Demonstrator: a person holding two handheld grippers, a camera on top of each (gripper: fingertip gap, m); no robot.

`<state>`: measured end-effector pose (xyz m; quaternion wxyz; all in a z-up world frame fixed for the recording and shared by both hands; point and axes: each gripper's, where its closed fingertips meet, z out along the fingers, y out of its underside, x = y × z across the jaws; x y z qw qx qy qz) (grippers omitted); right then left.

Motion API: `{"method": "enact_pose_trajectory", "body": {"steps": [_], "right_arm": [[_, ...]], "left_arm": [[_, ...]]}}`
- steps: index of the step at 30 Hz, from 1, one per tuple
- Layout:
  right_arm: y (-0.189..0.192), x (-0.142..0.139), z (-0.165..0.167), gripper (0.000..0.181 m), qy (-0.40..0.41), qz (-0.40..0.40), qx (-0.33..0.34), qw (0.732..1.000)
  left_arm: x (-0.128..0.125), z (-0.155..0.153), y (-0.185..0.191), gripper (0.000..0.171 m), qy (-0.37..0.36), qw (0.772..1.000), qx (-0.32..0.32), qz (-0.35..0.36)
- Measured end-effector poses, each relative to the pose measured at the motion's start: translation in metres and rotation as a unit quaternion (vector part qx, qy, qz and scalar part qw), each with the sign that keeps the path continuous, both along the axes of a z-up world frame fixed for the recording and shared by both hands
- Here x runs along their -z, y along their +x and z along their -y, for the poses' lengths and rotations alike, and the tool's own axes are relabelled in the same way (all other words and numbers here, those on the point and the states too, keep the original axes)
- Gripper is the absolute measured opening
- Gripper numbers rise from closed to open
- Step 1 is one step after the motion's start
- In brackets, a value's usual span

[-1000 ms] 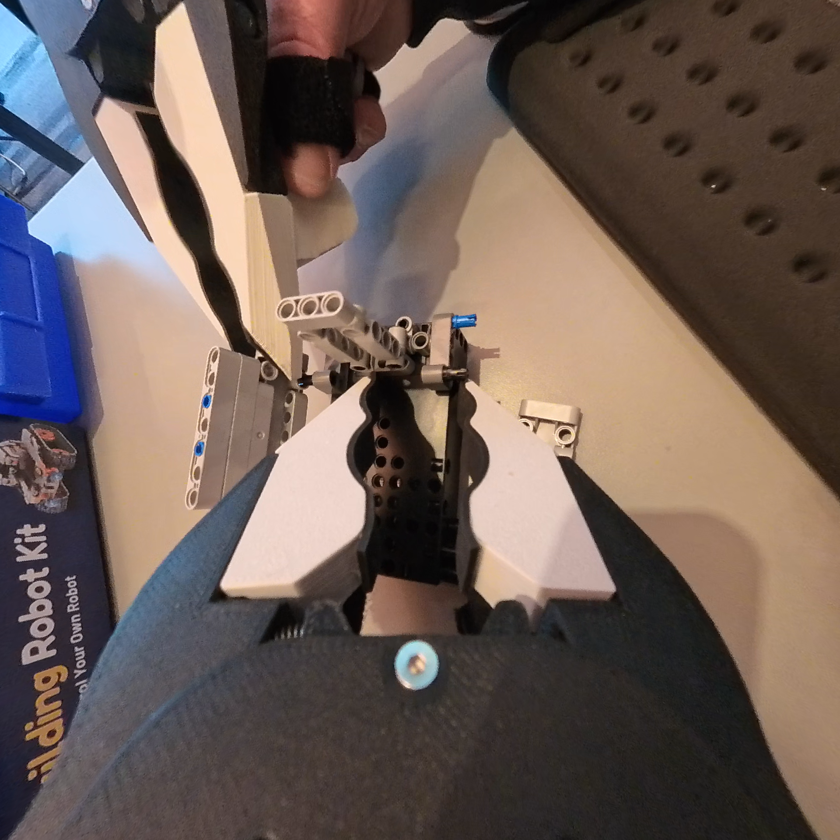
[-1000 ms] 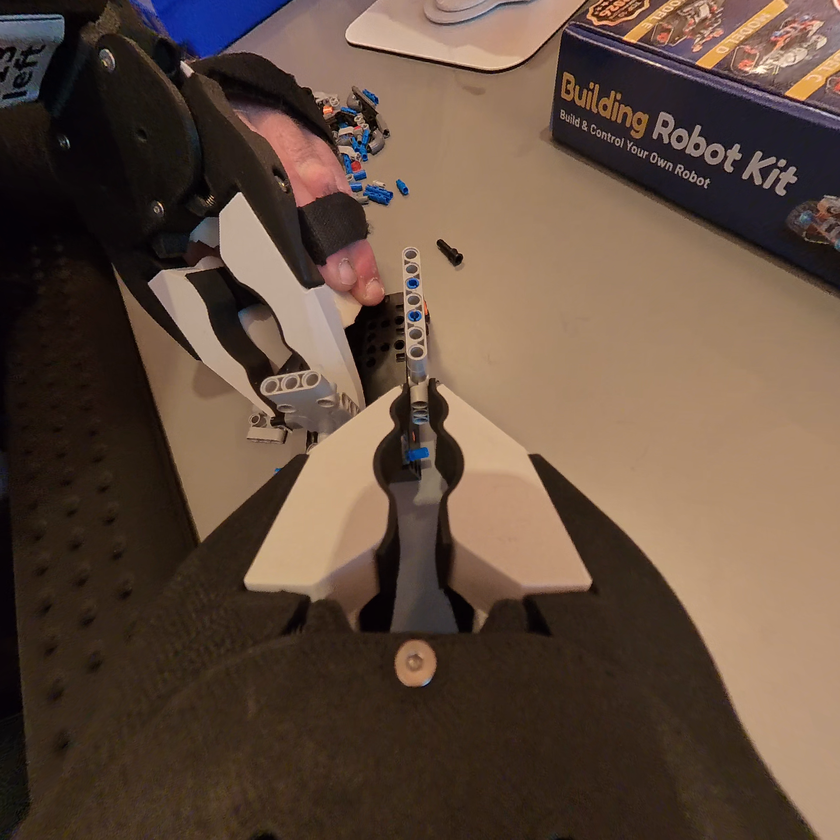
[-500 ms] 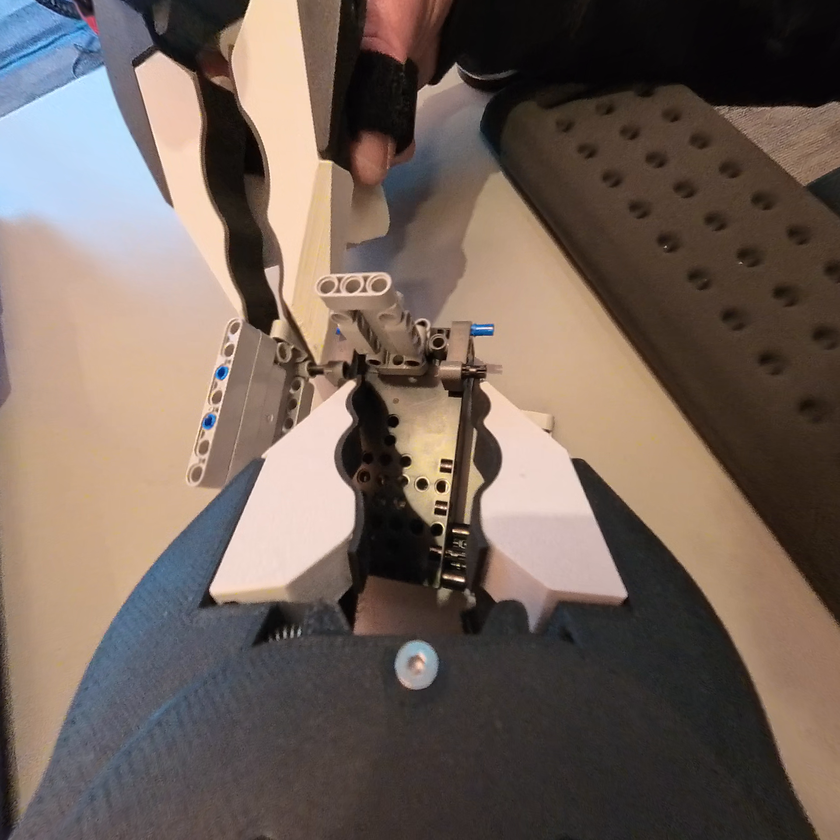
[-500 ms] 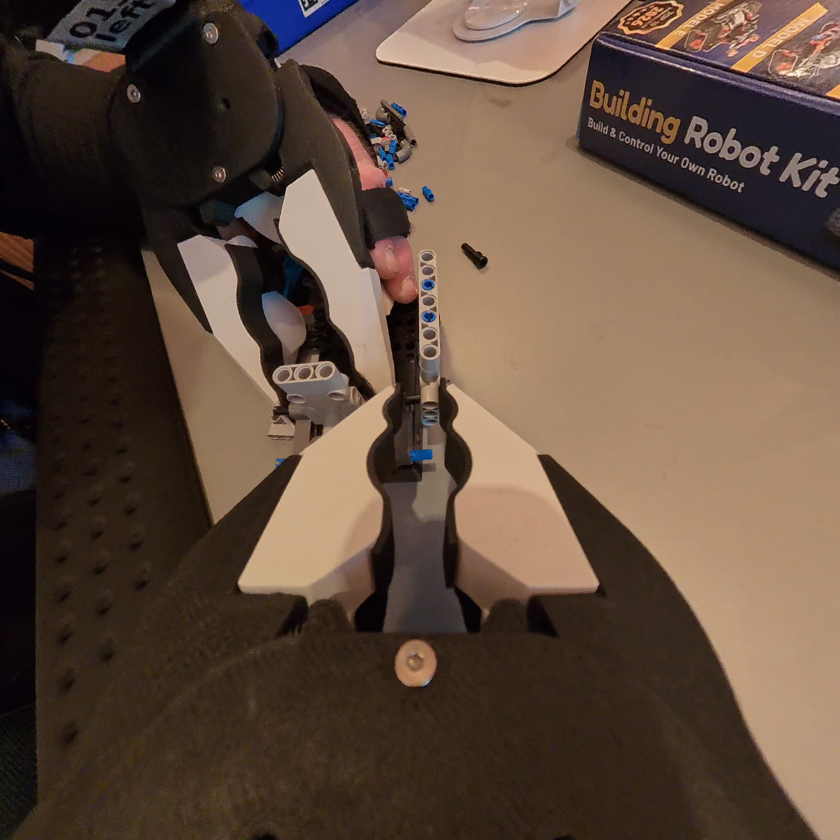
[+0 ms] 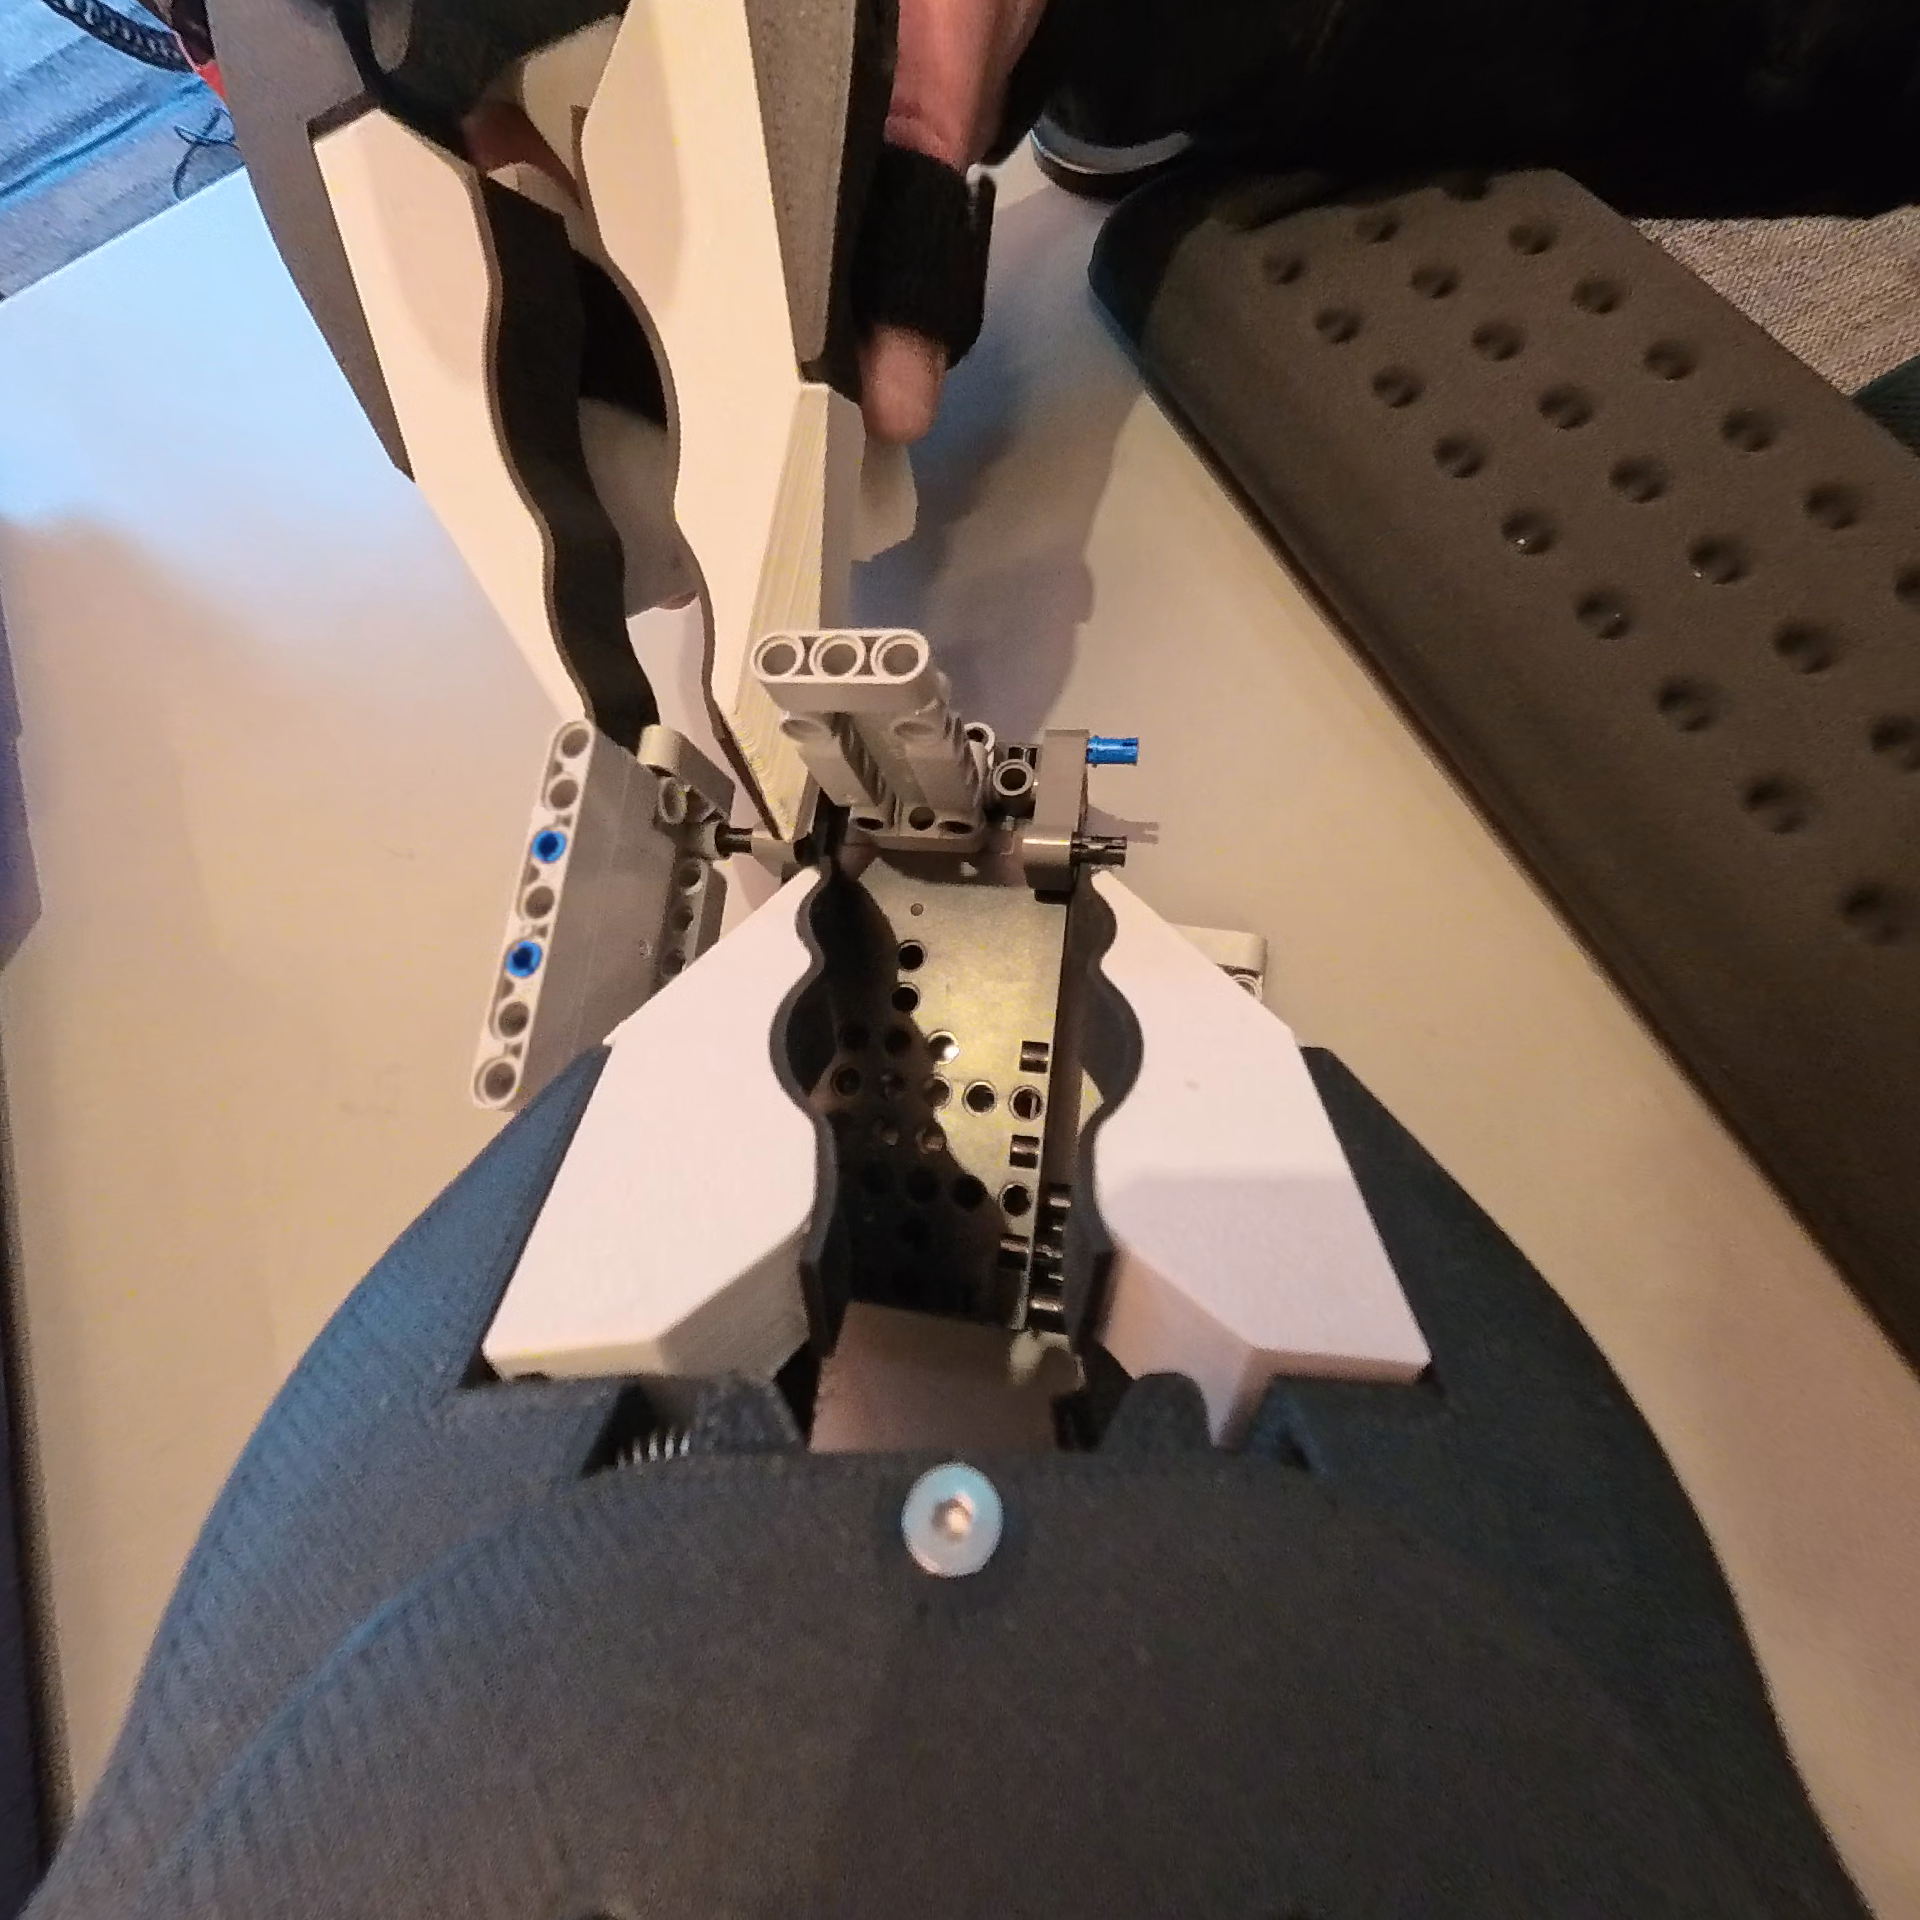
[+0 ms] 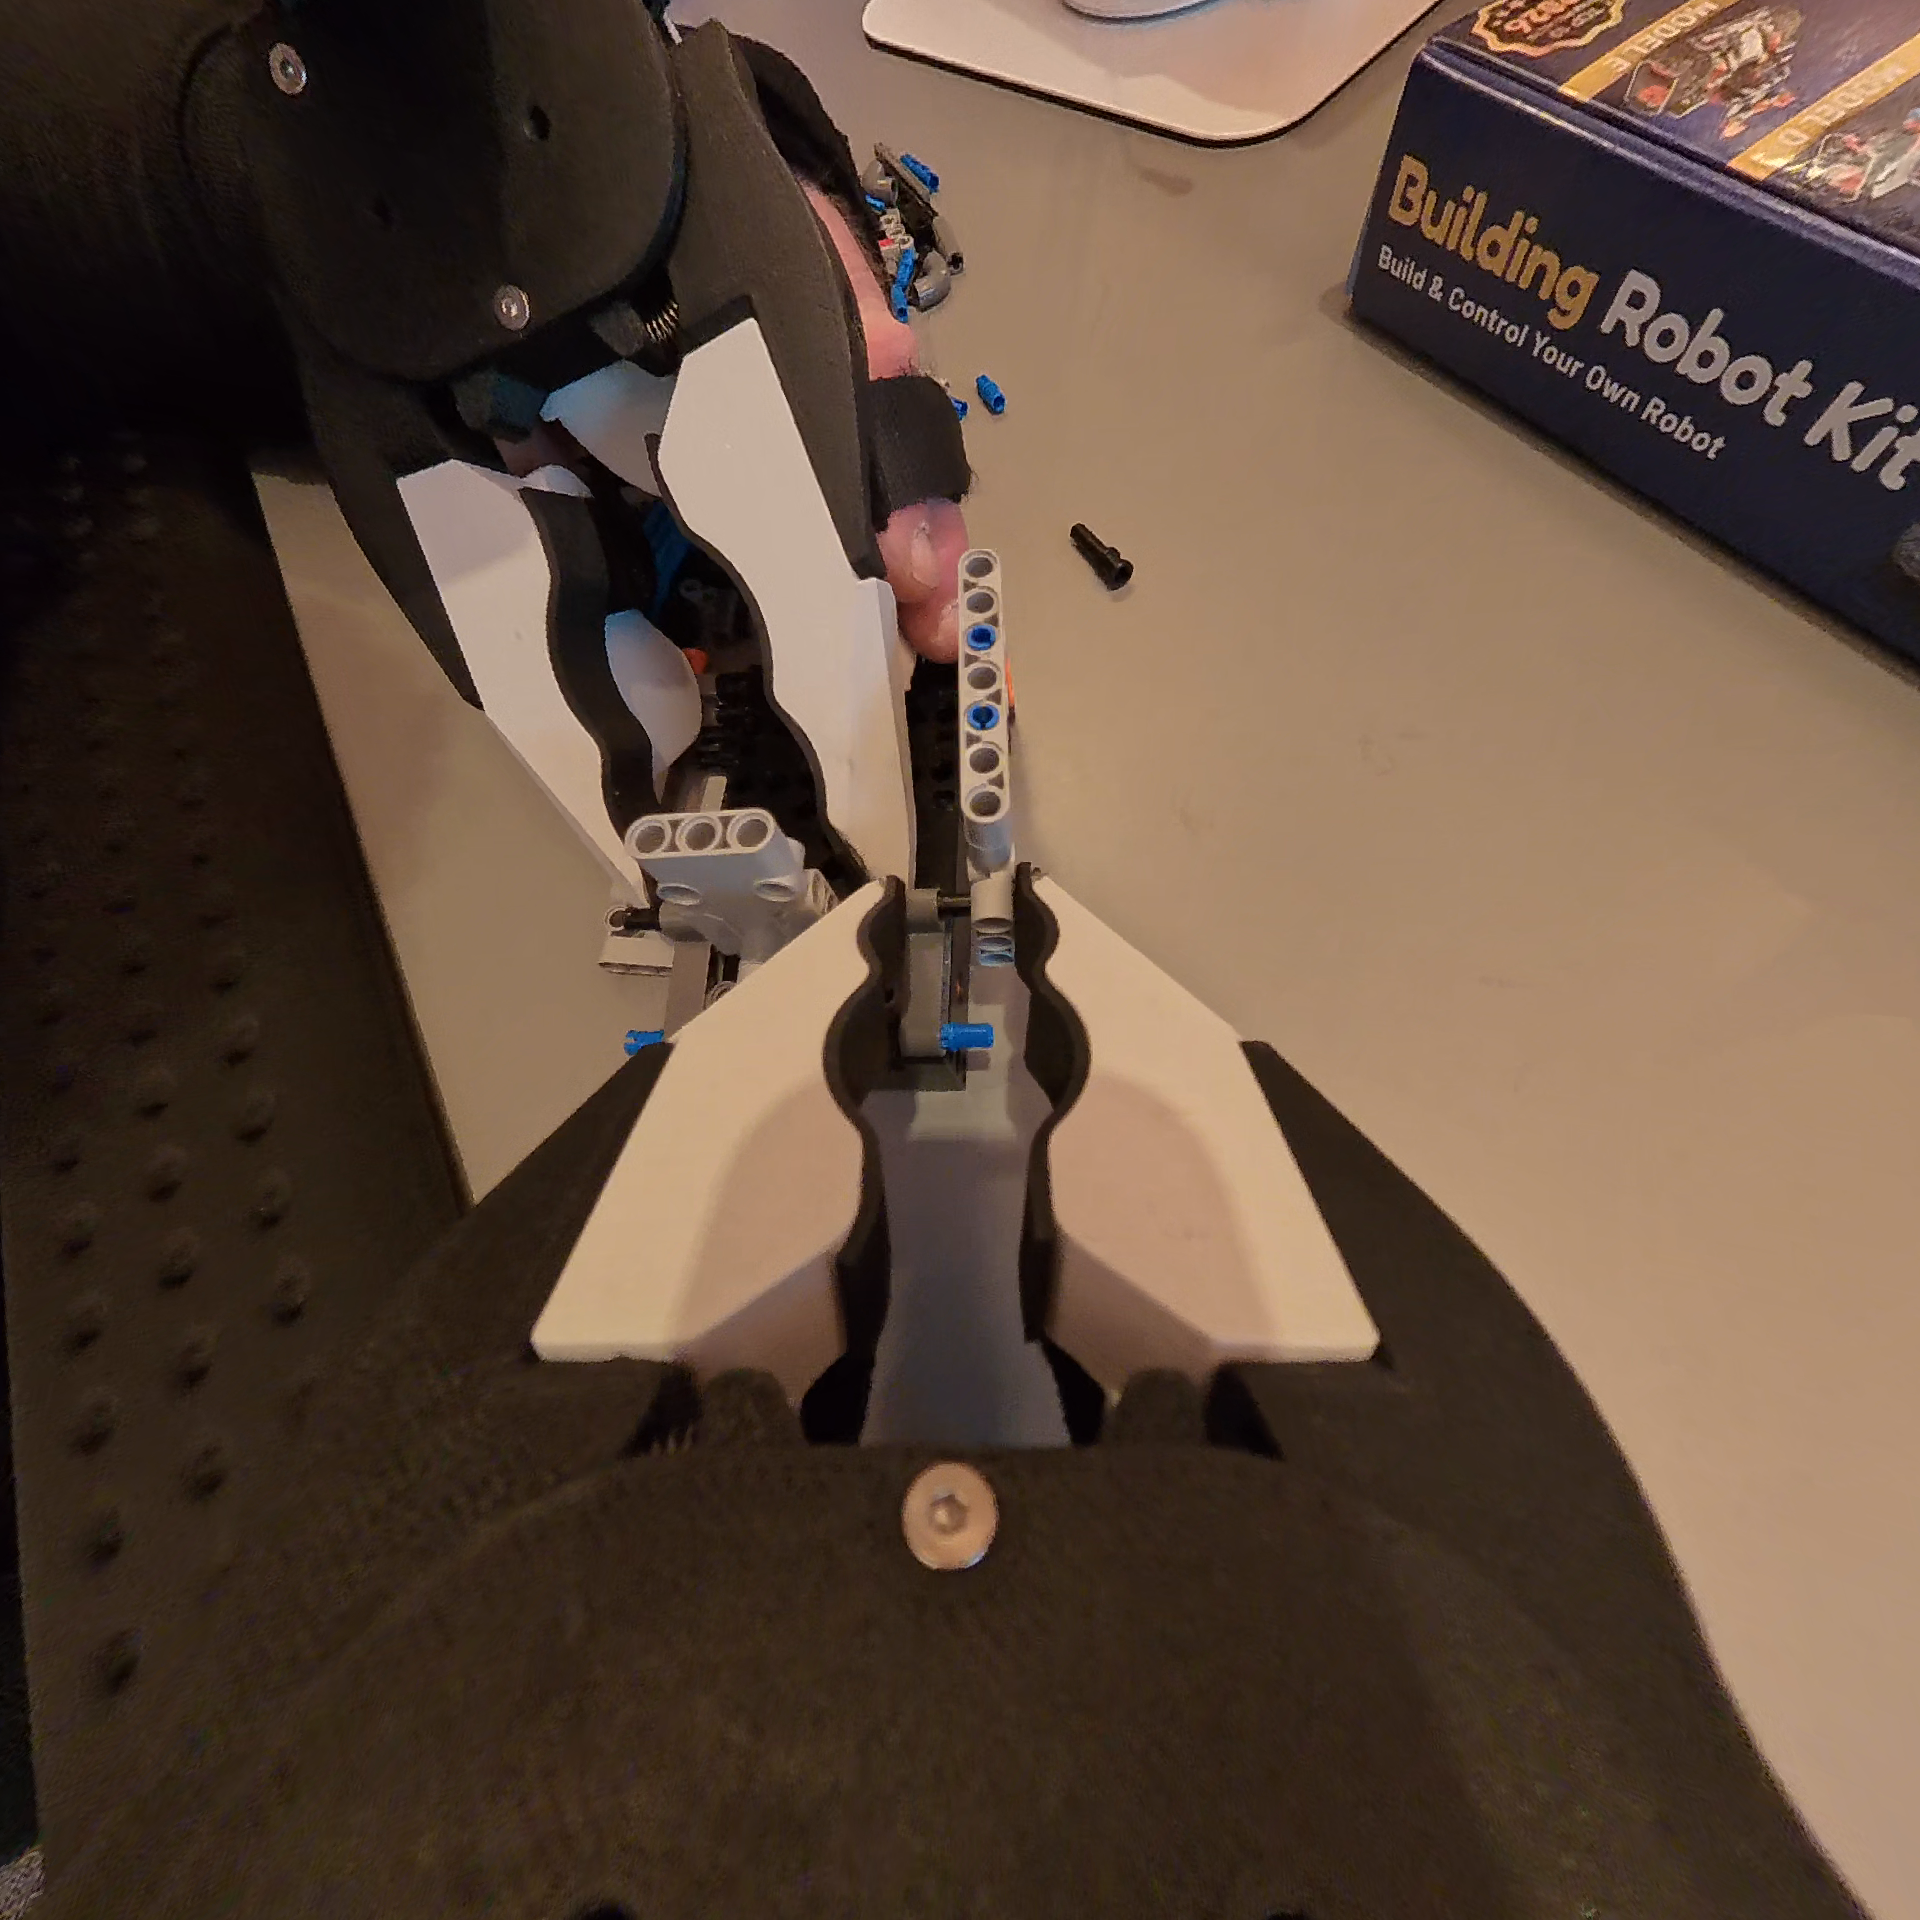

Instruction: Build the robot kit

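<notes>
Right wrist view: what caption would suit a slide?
Right tool clamps a grey-and-black perforated plastic brick assembly beside the left tool.

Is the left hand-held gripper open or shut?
Shut on the black perforated block: the left hand-held gripper has both fingers pressed against its sides.

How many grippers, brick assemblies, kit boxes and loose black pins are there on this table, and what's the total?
Grippers: 2, the left gripper and the right gripper, both with jaws closed on the build
brick assembly: 1
kit box: 1
loose black pin: 1
Total: 5
</notes>
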<state>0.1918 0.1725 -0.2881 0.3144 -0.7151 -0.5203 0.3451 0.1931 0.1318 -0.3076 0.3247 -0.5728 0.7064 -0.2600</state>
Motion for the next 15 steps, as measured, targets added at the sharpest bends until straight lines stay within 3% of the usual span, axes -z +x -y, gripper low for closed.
{"method": "enact_pose_trajectory", "body": {"steps": [2, 5, 12, 13, 15], "right_arm": [[0.0006, -0.0009, -0.0037, 0.007, 0.007, -0.003, 0.009, 1.000], [0.0011, 0.0008, -0.0031, 0.005, 0.003, 0.000, 0.008, 1.000], [0.0044, -0.0007, 0.0025, 0.008, -0.022, -0.015, -0.002, 1.000], [0.0037, -0.0011, 0.0057, 0.020, -0.033, -0.019, -0.010, 0.999], [0.0042, 0.0012, 0.0059, 0.020, -0.039, -0.015, -0.010, 0.999]], "left_arm": [[-0.0001, 0.0010, 0.0007, 0.041, -0.001, 1.000, 0.002, 0.002], [0.0002, 0.0033, 0.0027, 0.041, 0.001, 1.000, 0.006, 0.002], [0.0006, 0.0050, 0.0050, 0.041, 0.007, 1.000, 0.008, 0.002], [0.0007, 0.0040, 0.0049, 0.041, 0.006, 1.000, 0.005, 0.003], [0.0007, 0.0042, 0.0049, 0.041, 0.006, 1.000, 0.006, 0.003]]}}
